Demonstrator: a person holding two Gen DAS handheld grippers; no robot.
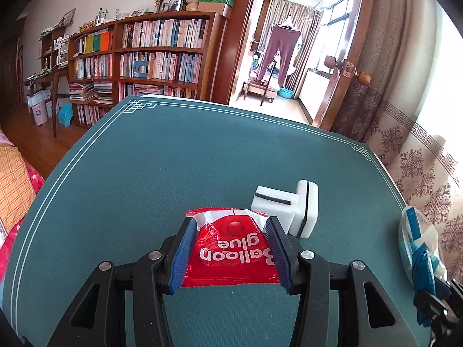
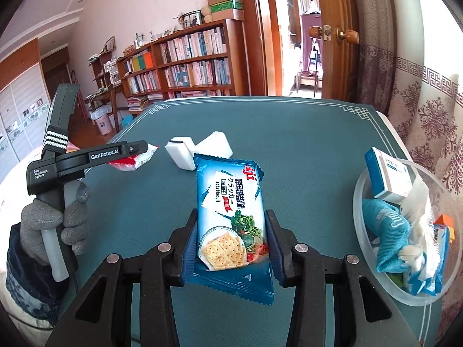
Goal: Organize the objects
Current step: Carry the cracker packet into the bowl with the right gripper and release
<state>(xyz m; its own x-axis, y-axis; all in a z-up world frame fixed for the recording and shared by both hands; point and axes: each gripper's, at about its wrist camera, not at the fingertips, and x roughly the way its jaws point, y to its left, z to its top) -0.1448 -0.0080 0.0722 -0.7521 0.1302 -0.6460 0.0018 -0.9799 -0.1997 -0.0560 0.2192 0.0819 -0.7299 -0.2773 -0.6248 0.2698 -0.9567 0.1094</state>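
Blue cracker packet pinched in right hand-held gripper, above the bench; left hand-held gripper pinches red balloon glue pack. Risk: slick film slipping out before reaching the clear bowl, already crowded.

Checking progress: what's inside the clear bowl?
The clear bowl holds a blue-white box, blue cloth, and white wrappers; anything beneath is covered.

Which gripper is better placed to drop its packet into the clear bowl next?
Probably the right gripper: its soda biscuit packet is beside the clear bowl. The left gripper, holding the balloon glue packet, is farther away.
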